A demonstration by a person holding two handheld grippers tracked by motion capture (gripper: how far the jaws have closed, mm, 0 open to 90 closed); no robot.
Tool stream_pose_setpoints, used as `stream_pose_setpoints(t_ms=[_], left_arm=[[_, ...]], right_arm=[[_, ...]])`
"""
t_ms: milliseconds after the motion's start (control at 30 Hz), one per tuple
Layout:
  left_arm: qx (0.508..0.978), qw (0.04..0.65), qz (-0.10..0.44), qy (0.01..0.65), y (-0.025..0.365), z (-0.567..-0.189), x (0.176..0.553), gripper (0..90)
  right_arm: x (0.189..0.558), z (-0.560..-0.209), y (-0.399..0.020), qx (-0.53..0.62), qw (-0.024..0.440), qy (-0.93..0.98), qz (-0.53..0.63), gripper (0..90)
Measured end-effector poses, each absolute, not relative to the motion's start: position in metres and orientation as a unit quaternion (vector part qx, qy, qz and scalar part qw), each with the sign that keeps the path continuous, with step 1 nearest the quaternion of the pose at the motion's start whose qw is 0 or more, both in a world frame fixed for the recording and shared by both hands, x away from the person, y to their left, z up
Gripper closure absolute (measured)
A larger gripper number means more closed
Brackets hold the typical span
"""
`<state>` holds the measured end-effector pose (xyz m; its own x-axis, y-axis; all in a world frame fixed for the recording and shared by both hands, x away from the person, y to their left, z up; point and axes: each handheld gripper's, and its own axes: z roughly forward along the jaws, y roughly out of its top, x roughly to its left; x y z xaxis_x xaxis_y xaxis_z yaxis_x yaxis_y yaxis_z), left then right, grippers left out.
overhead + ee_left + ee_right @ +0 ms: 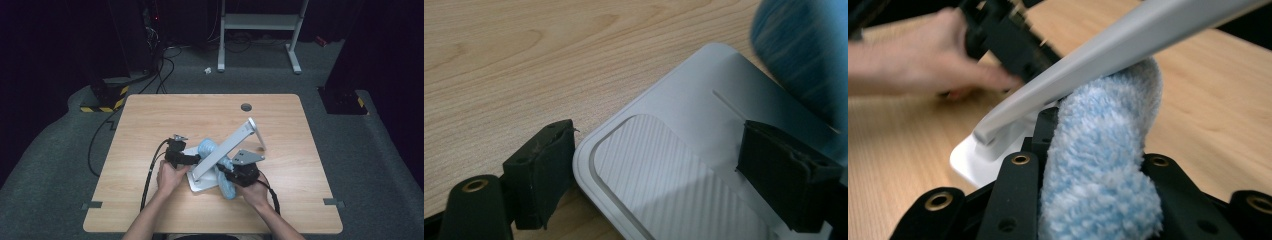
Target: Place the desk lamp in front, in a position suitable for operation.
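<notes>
Right gripper (1098,200): nearest the lens in its own view, jaws clamped on the blue-and-white fluffy cloth (1103,165), which bulges up between them.
Cloth: pressed against the underside of the slanted grey stand arm (1128,55); in the high view it sits around 6 o'clock of table centre.
Stand base (684,145): flat silver plate on the wooden table (524,50), its ribbed pad facing up.
Left gripper (659,170): jaws apart, straddling the base's corner, one at 8 o'clock on the wood, one at 4 o'clock over the plate.
Left hand (170,176): wrapped around the left gripper.
</notes>
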<state>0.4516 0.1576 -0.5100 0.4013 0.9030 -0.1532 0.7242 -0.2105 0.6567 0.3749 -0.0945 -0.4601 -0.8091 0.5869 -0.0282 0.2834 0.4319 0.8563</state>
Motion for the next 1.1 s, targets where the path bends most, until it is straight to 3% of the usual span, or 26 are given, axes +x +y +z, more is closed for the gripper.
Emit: stream_pose_setpoints(t_ms=[167, 467, 900, 1100], left_arm=[[0.770, 0.329, 0.129, 0.531, 0.157, -0.508, 0.454, 15.6], [0.772, 0.326, 0.129, 0.530, 0.156, -0.508, 0.455, 15.7], [0.773, 0.322, 0.143, 0.527, 0.152, -0.507, 0.453, 15.6], [0.782, 0.315, 0.141, 0.519, 0.155, -0.504, 0.452, 18.1]], right_arm=[[0.375, -0.458, -0.097, 0.264, 0.164, 0.828, 0.467, 71.3], [0.379, -0.420, -0.143, 0.310, 0.202, 0.765, 0.527, 71.1], [0.368, -0.489, -0.059, 0.244, 0.111, 0.867, 0.420, 70.7], [0.376, -0.494, -0.061, 0.252, 0.103, 0.875, 0.400, 66.5]])
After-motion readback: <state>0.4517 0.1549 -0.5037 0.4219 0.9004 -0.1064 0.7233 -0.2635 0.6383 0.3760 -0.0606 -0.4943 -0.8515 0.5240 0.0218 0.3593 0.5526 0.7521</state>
